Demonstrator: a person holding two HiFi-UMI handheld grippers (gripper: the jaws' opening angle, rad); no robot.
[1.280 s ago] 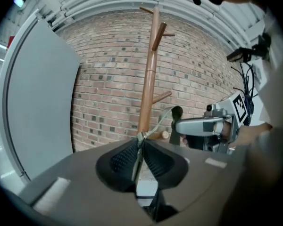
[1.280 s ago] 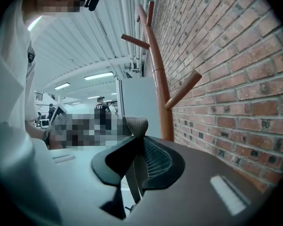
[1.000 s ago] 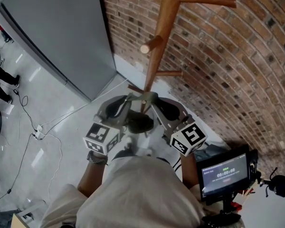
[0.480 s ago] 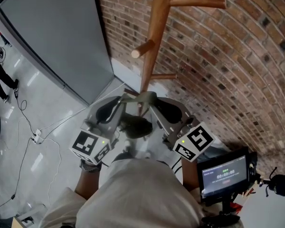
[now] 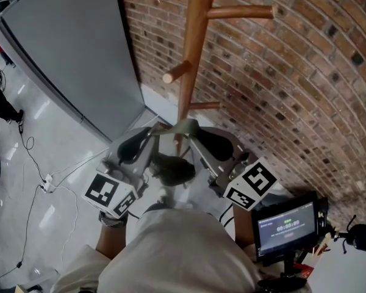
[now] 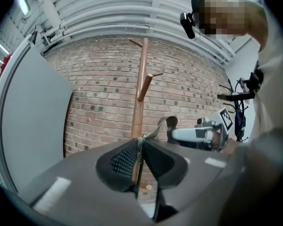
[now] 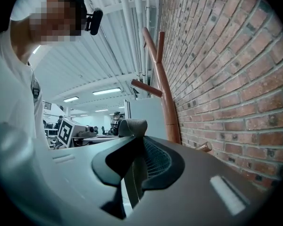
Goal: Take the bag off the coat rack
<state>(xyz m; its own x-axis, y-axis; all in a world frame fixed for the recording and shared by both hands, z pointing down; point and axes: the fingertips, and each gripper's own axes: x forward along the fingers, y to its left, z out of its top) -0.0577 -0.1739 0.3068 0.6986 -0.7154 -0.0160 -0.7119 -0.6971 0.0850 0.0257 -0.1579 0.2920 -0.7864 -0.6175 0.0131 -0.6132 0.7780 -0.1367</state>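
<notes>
A wooden coat rack [image 5: 192, 47] stands against the brick wall, its pegs [image 5: 177, 73] bare. In the head view the dark olive bag [image 5: 171, 168] hangs just in front of my chest, below its strap [image 5: 182, 127]. My left gripper [image 5: 157, 134] and right gripper [image 5: 192, 137] are each shut on that strap, one at either end of a short arc. The left gripper view shows the strap [image 6: 140, 147] pinched edge-on between the jaws, then curving over to the right gripper [image 6: 198, 134]. A loop of strap [image 7: 132, 126] rises out of the pinched jaws in the right gripper view. No peg passes through the strap.
A tall grey panel [image 5: 67, 54] stands left of the rack, the brick wall [image 5: 293, 90] behind and to the right. Cables [image 5: 49, 179] lie on the pale floor at left. A small monitor on a stand [image 5: 287, 227] sits at lower right.
My left gripper has drifted down and to the left, the right one slightly right. The rack has slid up and left in view. Both grips on the strap are unchanged.
</notes>
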